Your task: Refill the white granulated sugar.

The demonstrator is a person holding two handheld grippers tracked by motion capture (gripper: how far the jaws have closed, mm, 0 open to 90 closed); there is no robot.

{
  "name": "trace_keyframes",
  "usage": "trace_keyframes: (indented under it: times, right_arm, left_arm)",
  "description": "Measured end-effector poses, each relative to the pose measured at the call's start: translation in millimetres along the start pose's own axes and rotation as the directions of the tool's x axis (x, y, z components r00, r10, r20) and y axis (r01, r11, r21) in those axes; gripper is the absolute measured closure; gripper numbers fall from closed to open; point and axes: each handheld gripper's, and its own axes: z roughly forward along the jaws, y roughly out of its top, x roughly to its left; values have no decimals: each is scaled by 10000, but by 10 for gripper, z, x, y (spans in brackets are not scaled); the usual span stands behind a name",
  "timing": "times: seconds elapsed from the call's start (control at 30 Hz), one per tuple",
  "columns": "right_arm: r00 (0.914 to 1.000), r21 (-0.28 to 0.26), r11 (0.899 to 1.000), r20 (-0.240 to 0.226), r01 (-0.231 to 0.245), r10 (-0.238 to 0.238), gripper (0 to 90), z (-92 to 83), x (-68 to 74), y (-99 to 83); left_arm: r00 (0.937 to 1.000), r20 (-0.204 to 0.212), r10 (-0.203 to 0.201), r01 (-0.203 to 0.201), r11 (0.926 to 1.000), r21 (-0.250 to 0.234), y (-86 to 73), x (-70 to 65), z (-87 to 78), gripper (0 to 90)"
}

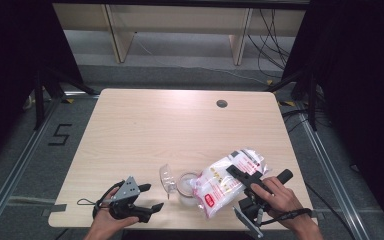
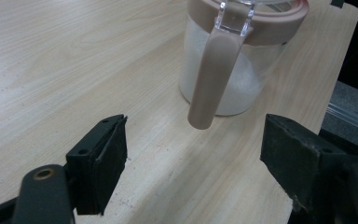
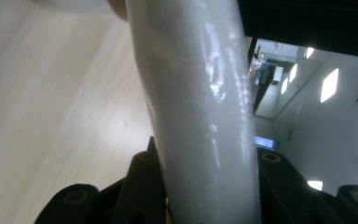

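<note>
The pale wooden table (image 1: 145,130) carries everything near its front edge, within easy reach of the person. Largest there is the plastic bag (image 1: 225,180) of white grains, tipped so its lower end leans over the jar (image 1: 186,183), presumably to pour; whether anything is flowing I can't tell from here. The right gripper (image 1: 240,177) clamps the bag across its middle, jaws pressed into the plastic on both sides. The jar, partly filled with white grains, stands with its clear lid (image 1: 166,177) swung open and its brown handle (image 2: 213,74) facing the left gripper (image 1: 150,197), which waits nearby with jaws wide and empty.
</note>
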Motion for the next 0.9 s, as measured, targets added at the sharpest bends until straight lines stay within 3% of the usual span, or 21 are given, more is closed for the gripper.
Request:
trace_keyframes:
  times: [0.2, 0.27, 0.37, 0.43, 0.47, 0.53, 0.57, 0.67, 0.7, 0.73, 0.77, 0.8, 0.83, 0.87, 0.9]
  right_arm:
    - [9961, -521, 9948, -153, -878, 871, 741, 85, 79, -53]
    - [9884, -521, 9872, -289, -1506, 1492, 742, 95, 125, -77]
    - [9844, -798, 9812, -260, -1755, 1740, 743, 109, 136, -120]
    - [9769, -779, 9739, -292, -2132, 2116, 743, 112, 162, -143]
    - [9791, -938, 9746, -245, -2036, 2021, 743, 120, 153, -156]
    - [9704, -1016, 9652, -400, -2409, 2380, 744, 125, 177, -176]
    - [9525, -824, 9490, -419, -3042, 3016, 745, 114, 222, -187]
    - [9414, -929, 9370, -568, -3367, 3326, 747, 128, 220, -241]
    - [9420, -1163, 9348, -461, -3356, 3325, 747, 145, 218, -264]
    - [9328, -1055, 9268, -481, -3604, 3573, 748, 133, 220, -268]
    - [9119, -1069, 9056, -533, -4104, 4069, 749, 126, 243, -284]
    - [9074, -1116, 9005, -485, -4202, 4174, 749, 125, 240, -299]
    - [8927, -1126, 8856, -481, -4507, 4481, 750, 125, 252, -313]
    - [8987, -1253, 8900, -443, -4383, 4363, 750, 136, 234, -334]
    - [8728, -1171, 8650, -514, -4879, 4853, 751, 139, 263, -343]
  left_arm:
    - [9998, 108, -173, 175, 9996, -216, 1, -18, -6, 223]
    - [9999, 95, -140, 141, 9998, -110, -2, -21, -10, 223]
    - [9999, 75, -69, 70, 9999, -100, -9, -24, -1, 223]
    - [10000, 23, 25, -25, 10000, -24, -9, -21, 1, 223]
    - [10000, 68, 17, -17, 10000, -20, -8, -28, 0, 223]
    - [10000, 76, -10, 10, 10000, -29, -5, -32, -2, 223]
    - [10000, 31, 81, -82, 10000, 39, -5, -21, -6, 224]
    - [10000, 46, 48, -48, 10000, -7, -8, -34, -4, 224]
    - [9999, -1, 122, -122, 9999, 34, -10, -29, -3, 224]
    - [10000, 21, 1, -1, 10000, 31, -15, -34, 7, 224]
    - [10000, 11, 49, -49, 10000, 81, -15, -29, 8, 224]
    - [10000, 38, 35, -35, 10000, 50, -17, -28, 15, 224]
    - [10000, 20, 76, -76, 9999, 83, -15, -30, 8, 224]
    - [10000, 22, 35, -35, 10000, 2, -13, -36, 9, 224]
    - [9999, 28, 104, -105, 9999, 21, -10, -32, 1, 224]
